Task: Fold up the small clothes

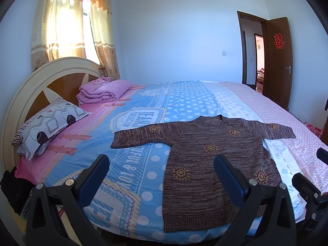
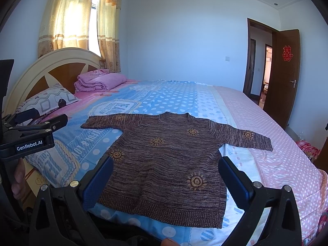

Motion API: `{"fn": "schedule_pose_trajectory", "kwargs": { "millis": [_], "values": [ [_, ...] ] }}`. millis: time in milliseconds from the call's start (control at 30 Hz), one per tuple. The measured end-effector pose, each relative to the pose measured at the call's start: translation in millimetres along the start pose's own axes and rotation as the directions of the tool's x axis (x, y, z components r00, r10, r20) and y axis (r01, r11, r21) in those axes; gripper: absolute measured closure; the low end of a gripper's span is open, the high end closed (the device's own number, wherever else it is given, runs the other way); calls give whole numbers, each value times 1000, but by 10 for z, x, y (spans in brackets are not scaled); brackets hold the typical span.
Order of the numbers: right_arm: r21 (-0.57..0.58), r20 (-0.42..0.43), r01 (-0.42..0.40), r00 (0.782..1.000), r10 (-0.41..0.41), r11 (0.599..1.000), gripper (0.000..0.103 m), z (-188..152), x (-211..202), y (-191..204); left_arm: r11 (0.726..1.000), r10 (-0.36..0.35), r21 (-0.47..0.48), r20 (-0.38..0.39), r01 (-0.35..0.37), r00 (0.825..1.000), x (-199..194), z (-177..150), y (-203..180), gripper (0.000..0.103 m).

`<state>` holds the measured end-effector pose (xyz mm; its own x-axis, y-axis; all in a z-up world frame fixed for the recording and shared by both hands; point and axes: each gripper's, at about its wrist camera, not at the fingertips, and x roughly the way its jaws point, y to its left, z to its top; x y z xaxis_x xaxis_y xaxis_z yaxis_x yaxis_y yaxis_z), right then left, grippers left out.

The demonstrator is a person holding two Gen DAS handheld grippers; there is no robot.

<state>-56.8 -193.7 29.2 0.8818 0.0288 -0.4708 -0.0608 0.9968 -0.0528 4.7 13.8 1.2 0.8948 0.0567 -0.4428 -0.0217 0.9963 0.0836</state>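
Note:
A small brown knitted sweater with orange sun motifs lies flat on the bed, both sleeves spread out, hem toward me. It also shows in the right wrist view. My left gripper is open and empty, held above the bed's near edge by the sweater's left hem side. My right gripper is open and empty, held above the sweater's hem. The left gripper's fingers show at the left of the right wrist view, and the right gripper's fingers show at the right edge of the left wrist view.
The bed has a blue, pink and white patterned sheet. A patterned pillow and a folded pink quilt lie near the headboard. An open brown door is at the right. A curtained window is behind.

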Motion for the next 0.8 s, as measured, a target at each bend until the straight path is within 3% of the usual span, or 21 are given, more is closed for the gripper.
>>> {"fn": "schedule_pose_trajectory", "kwargs": {
  "millis": [433,667,800],
  "values": [
    [-14,-27,-21,999,20,1000,1,-22,88,-10,1000,-22,18,-2,22,1000,4,-45,-56,0],
    [-13,-81,-27,996,26,1000,1,-62,345,-129,997,-49,51,-53,52,997,297,-78,-118,0],
    [32,-113,-10,994,14,999,1,-83,564,-352,997,-25,75,-66,30,998,539,-43,-147,0]
  ]
}}
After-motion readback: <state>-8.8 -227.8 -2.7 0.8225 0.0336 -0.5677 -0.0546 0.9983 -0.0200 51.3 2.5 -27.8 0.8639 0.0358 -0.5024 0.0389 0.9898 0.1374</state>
